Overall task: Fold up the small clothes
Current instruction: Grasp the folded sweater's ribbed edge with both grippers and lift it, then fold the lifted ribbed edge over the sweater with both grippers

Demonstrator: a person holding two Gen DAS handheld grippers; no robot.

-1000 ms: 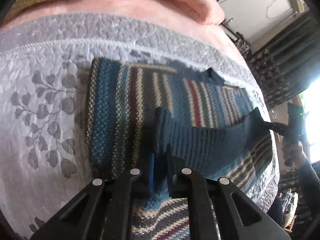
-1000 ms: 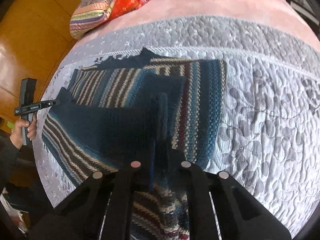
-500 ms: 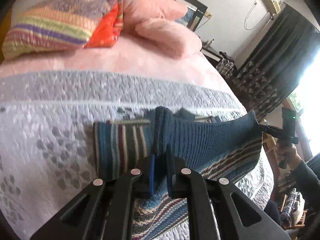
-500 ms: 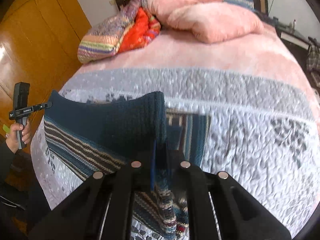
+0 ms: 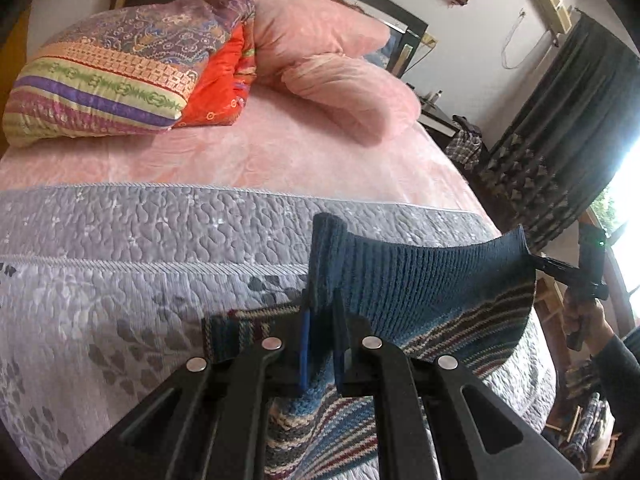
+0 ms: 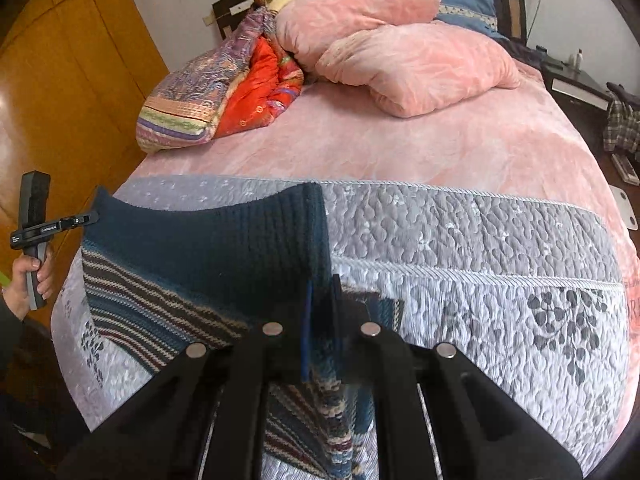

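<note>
While both grippers are clamping its ribbed hem, one striped knit sweater is hanging stretched above the grey quilted bedspread.

Two grippers are sharing the single garment: the left gripper is pinching the dark blue hem edge between nearly closed fingers at 6 o'clock in its own view, while the right gripper is nipping the far corner at 3 o'clock, its jaws closed on the knit. The sweater's long axis is running from one gripper to the other, sagging slightly between them, with the striped body trailing down toward 6 o'clock onto the bedspread. A hand is gripping the left tool's upright handle at 9 o'clock in the right view. Two pink pillows and one multicoloured folded quilt are lying at 12 o'clock.
</note>
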